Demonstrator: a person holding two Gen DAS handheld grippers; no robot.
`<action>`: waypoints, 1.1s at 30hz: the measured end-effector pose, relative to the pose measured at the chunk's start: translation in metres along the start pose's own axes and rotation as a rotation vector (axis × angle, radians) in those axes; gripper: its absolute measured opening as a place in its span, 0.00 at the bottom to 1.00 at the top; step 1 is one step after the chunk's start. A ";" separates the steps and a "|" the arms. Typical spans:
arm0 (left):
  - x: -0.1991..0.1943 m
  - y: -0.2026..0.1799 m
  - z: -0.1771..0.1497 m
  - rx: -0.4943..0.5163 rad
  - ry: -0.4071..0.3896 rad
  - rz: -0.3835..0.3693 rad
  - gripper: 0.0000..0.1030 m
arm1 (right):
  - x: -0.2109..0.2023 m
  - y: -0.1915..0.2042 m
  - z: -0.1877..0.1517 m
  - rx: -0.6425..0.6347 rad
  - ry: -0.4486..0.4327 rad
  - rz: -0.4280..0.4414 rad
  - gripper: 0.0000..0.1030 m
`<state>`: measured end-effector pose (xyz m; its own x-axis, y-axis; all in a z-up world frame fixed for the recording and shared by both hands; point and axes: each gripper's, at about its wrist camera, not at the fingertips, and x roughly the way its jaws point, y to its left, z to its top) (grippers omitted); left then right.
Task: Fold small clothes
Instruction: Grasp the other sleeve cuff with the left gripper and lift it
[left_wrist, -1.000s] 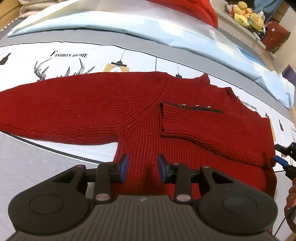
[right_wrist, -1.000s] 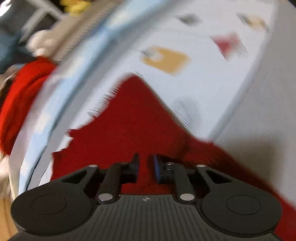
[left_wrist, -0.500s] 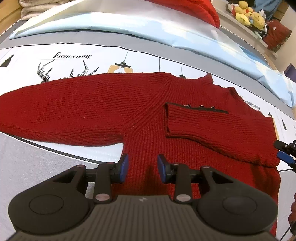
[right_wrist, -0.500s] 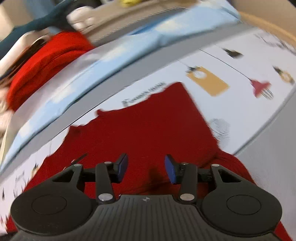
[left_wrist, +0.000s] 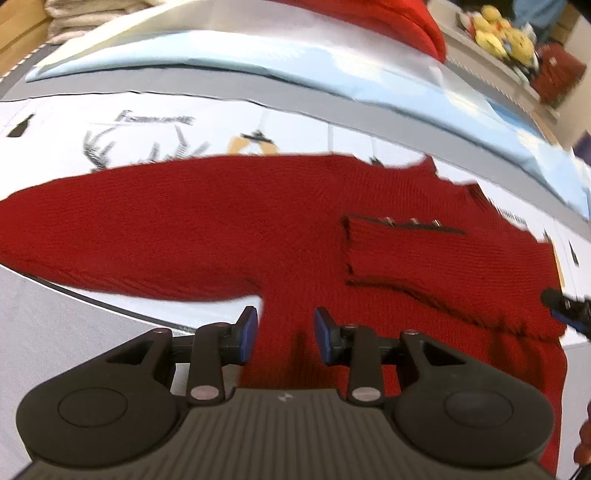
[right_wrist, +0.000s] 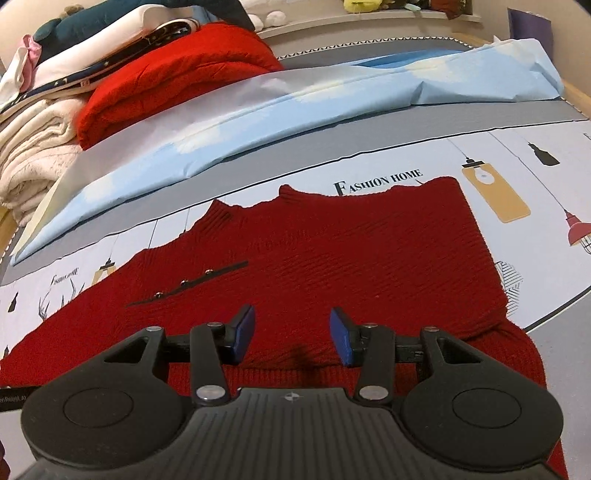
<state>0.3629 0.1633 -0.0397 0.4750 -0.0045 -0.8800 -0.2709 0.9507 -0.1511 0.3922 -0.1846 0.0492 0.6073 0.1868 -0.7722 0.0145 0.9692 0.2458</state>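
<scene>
My left claw (left_wrist: 283, 334) hangs with its blue pads apart and nothing between them, just above the hem of the red sweater (left_wrist: 280, 229), near the spot where the left sleeve meets the body. My right claw (right_wrist: 291, 334) is likewise spread wide and empty, low over the sweater's lower body; its tip also shows at the right edge of the left wrist view (left_wrist: 567, 308), beside the sweater's folded side.

There is one sweater on the printed sheet (right_wrist: 517, 162), lying flat with its collar toward the far edge of the bed and its hem toward me. Its long axis runs left to right, since the left sleeve (left_wrist: 110, 229) is stretched straight out to the left. The right sleeve (left_wrist: 443, 258) is folded across the chest, cuff near the middle, just below a dark placket with three small metal buttons (right_wrist: 184, 283) (blurred in the left view, clear in the right).

Beyond the collar lies a pale blue sheet (right_wrist: 332, 99), bunched along the bed. Farther back sit a folded brighter red knit (right_wrist: 177, 85), a stack of cream blankets (right_wrist: 33, 147), and yellow plush toys (left_wrist: 506, 31) on a ledge. Nothing lies on the sweater itself.
</scene>
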 end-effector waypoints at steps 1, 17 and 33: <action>-0.001 0.008 0.003 -0.022 -0.016 0.006 0.35 | 0.000 0.001 0.000 -0.006 0.001 0.001 0.46; 0.010 0.256 0.009 -0.815 -0.176 0.123 0.36 | 0.004 -0.006 0.004 -0.017 0.024 0.000 0.46; 0.013 0.267 0.008 -0.876 -0.174 0.219 0.13 | 0.026 0.003 -0.002 -0.038 0.089 -0.003 0.46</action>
<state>0.3032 0.4198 -0.0880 0.4386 0.2621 -0.8596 -0.8733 0.3499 -0.3389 0.4066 -0.1761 0.0285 0.5341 0.1954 -0.8226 -0.0149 0.9750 0.2219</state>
